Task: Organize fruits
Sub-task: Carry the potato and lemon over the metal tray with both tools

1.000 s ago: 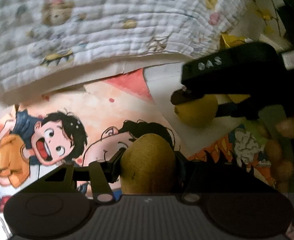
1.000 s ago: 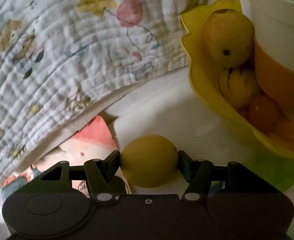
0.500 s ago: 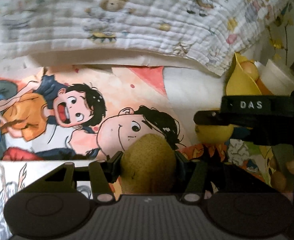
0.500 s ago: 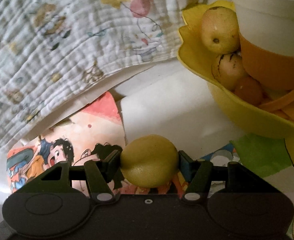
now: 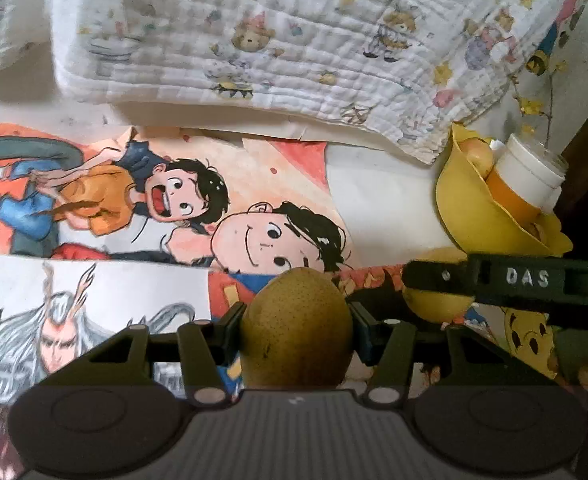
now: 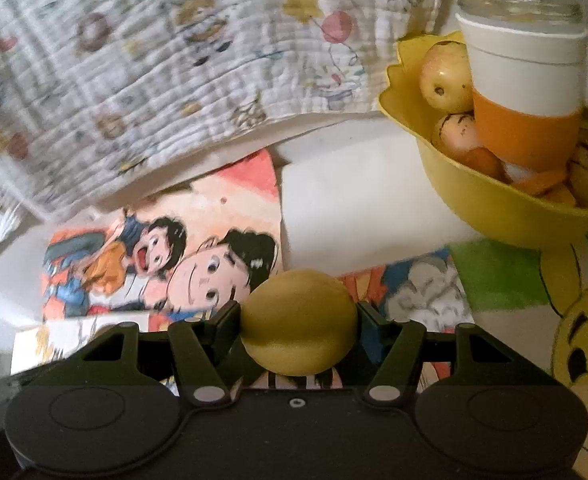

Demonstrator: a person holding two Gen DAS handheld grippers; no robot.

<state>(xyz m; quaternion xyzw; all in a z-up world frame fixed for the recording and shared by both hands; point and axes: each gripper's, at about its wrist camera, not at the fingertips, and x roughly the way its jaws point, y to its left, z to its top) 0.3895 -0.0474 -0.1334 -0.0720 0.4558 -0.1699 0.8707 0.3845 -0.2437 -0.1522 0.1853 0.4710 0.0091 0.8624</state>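
Observation:
My left gripper (image 5: 296, 326) is shut on a brown speckled pear (image 5: 296, 320), held above the cartoon-printed surface. My right gripper (image 6: 298, 320) is shut on a smooth yellow round fruit (image 6: 298, 320). In the left wrist view the right gripper (image 5: 438, 280) crosses the right side, its yellow fruit (image 5: 438, 304) showing under the black finger. A yellow scalloped bowl (image 6: 494, 204) stands at the upper right of the right wrist view and holds several yellow and orange fruits (image 6: 444, 76) plus a white and orange cup (image 6: 526, 92). The same bowl (image 5: 466, 204) sits right of centre in the left wrist view.
A quilted white blanket (image 5: 294, 32) with printed animals lies across the back. Cartoon posters (image 5: 154, 208) cover the surface below both grippers. A plain white sheet (image 6: 354, 208) lies between the posters and the bowl. A yellow bear picture (image 6: 582, 340) is at the right.
Both grippers have risen and pulled back with their fruits still held, and both views have rolled. More of the posters shows now, and the bowl looks smaller and farther off.

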